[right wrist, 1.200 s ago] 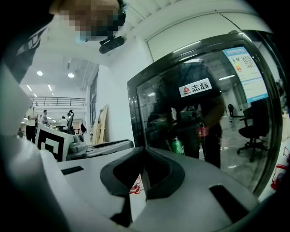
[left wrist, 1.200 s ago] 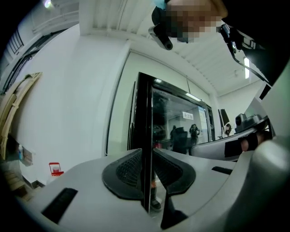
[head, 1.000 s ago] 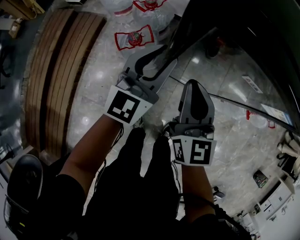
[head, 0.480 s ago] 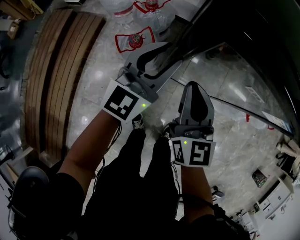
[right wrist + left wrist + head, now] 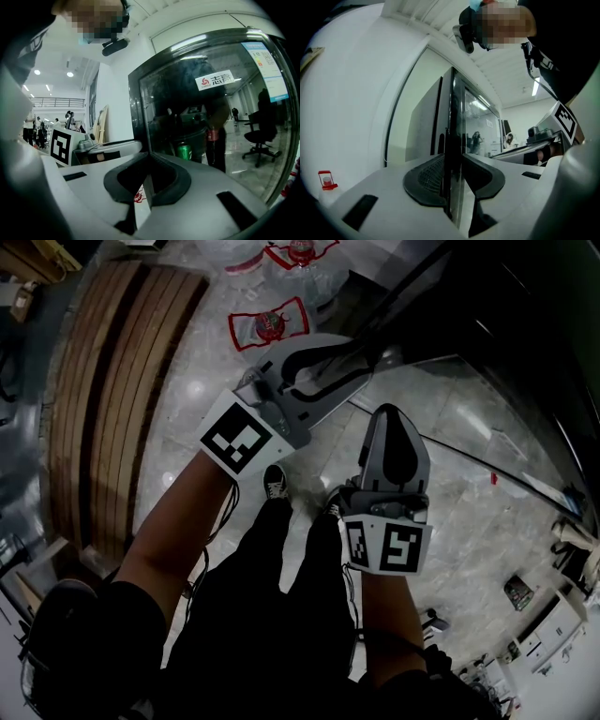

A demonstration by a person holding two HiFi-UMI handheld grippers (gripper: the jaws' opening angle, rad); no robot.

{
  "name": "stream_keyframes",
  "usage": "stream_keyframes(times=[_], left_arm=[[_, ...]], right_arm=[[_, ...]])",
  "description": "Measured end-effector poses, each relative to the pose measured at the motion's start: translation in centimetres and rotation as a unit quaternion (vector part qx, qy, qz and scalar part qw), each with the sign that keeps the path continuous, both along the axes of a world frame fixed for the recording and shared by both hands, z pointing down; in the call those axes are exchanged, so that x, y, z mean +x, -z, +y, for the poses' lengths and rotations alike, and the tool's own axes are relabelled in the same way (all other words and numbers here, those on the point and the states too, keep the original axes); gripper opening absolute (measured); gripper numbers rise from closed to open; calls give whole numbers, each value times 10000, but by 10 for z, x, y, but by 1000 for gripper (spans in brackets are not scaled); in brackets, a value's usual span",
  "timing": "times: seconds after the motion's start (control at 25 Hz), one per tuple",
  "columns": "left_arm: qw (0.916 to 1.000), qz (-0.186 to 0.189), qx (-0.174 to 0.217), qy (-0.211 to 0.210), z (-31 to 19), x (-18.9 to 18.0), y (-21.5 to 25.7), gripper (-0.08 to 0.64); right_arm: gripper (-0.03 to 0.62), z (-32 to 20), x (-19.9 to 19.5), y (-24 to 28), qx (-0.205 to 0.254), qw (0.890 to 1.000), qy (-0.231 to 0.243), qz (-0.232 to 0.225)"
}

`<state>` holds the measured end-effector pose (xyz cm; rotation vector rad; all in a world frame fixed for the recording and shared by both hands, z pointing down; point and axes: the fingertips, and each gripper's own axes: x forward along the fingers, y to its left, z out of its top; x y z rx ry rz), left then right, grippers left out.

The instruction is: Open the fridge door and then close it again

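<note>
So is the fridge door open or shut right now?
Open: the fridge door stands swung out over the floor, its free edge between the left gripper's closing jaws.

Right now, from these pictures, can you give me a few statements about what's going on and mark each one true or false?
1. The left tool has the edge of the fridge door between its jaws. True; its jaws are closing on it.
2. The right tool is carrying a green can. False: its jaws are together with nothing in them. The green can shows behind the door's glass.
3. The fridge door has a glass front. True.
4. There are no bottles anywhere on the floor. False: water bottles with red labels stand on it, ahead of the person.
</note>
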<state>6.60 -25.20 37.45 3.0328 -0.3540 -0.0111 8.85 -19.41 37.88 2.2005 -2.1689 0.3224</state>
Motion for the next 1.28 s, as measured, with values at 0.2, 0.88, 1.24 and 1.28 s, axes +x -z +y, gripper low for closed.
stream_keyframes(times=[0.2,0.88,1.24,1.28], left_arm=[[10000,-1,-18,-85,0,1,0,117],[9998,169,39,73,23,-16,3,95],[9993,-26,87,374,70,-41,2,92],[9991,-43,93,423,75,-43,3,91]], right_arm=[[17,4,-1,-3,-19,10000,-52,-47],[17,28,1,-4,21,9999,-44,-125],[17,63,-9,-6,-11,9999,27,-143],[17,66,-11,-4,0,9999,50,-138]])
